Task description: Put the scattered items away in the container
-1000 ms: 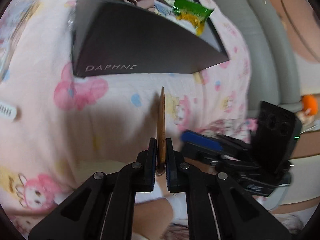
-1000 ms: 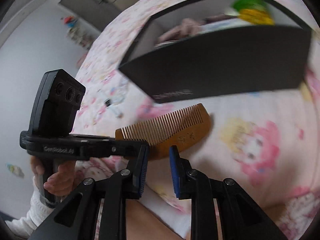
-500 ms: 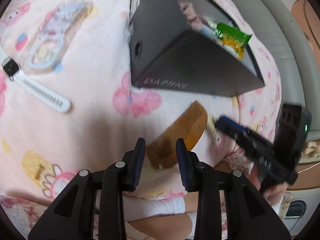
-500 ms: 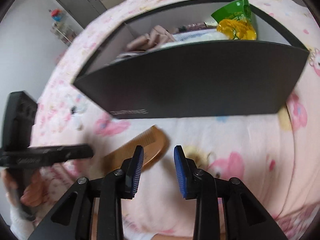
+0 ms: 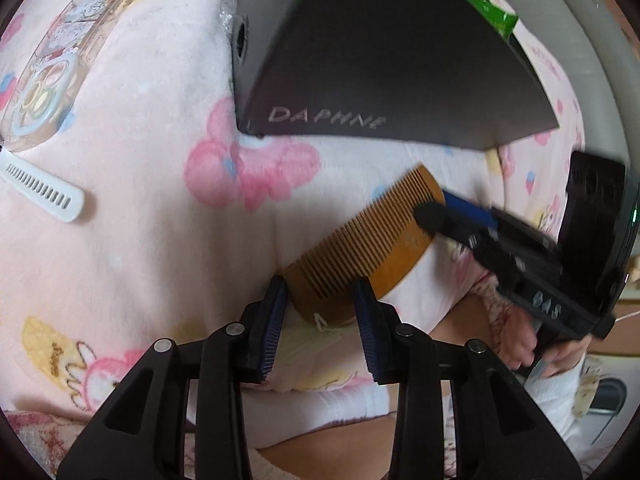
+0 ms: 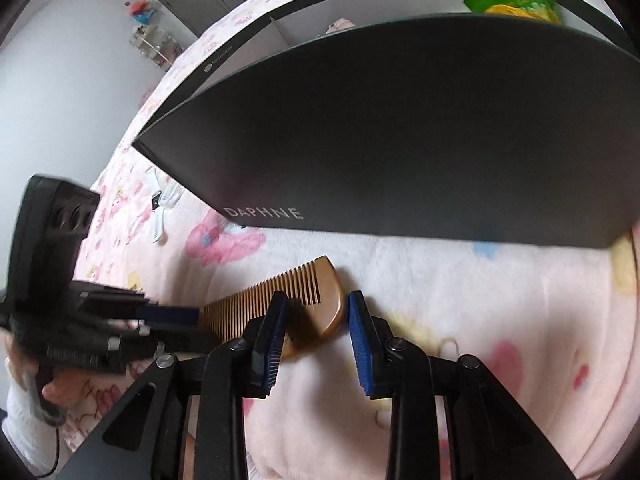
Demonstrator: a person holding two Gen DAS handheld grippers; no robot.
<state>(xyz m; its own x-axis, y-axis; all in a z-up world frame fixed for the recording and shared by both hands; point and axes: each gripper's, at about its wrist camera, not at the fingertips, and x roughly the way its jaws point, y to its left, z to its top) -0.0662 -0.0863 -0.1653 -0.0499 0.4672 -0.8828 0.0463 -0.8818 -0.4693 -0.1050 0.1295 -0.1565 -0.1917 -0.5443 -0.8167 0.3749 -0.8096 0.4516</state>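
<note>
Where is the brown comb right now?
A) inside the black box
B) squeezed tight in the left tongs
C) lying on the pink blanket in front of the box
C: the comb lies flat on the blanket, in front of the black box.

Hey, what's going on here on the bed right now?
A person with two handheld grippers is tidying items into the black Daphne box. The wooden comb lies flat on the pink cartoon blanket before the box. The left gripper and right gripper are open around opposite ends, neither gripping it.
</note>
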